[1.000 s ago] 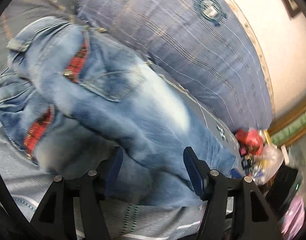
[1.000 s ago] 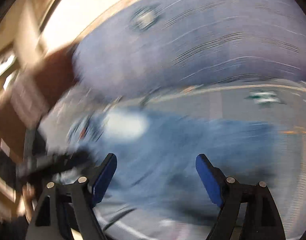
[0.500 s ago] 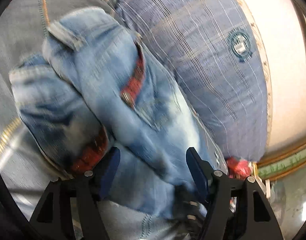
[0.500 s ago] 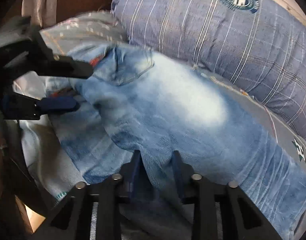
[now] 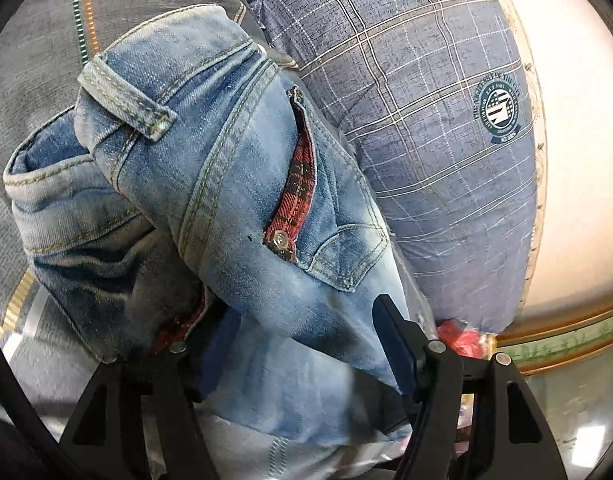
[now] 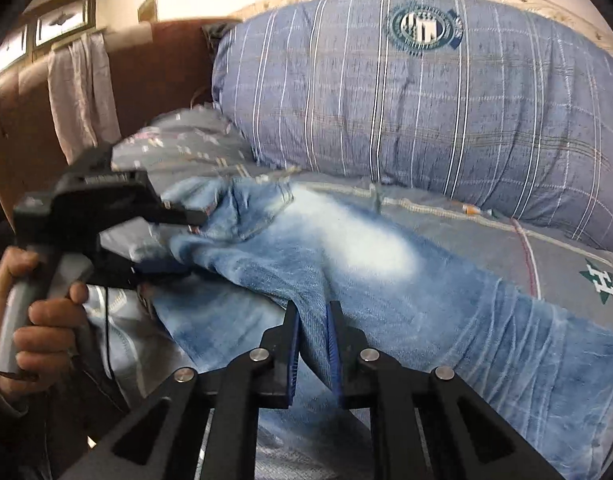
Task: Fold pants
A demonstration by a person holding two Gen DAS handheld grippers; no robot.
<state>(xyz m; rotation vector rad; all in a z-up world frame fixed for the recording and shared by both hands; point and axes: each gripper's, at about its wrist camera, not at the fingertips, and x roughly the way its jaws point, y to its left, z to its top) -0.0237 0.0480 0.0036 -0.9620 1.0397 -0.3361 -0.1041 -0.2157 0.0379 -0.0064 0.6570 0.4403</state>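
Faded blue jeans (image 5: 234,200) lie on a grey bedsheet (image 5: 46,80), waistband bunched up, with red plaid lining showing at a back pocket (image 5: 298,184). My left gripper (image 5: 302,320) stands wide, its jaws on either side of a thick wad of denim below the pocket; the left pad is partly hidden by cloth. In the right wrist view the jeans (image 6: 386,272) stretch to the right. The left gripper (image 6: 188,244), held by a hand (image 6: 46,320), is at their waist end. My right gripper (image 6: 312,312) is shut on a raised fold of denim near the seat.
A big blue checked pillow (image 6: 426,100) lies along the bed's far side, close behind the jeans. A brown headboard (image 6: 166,80) with a pale cloth (image 6: 82,92) over it stands at the left. Red packets (image 5: 462,332) sit by the pillow's end.
My right gripper swung in over the jeans and shut on a fold of denim. My left gripper rolled and slid closer to the waistband, which now bunches higher.
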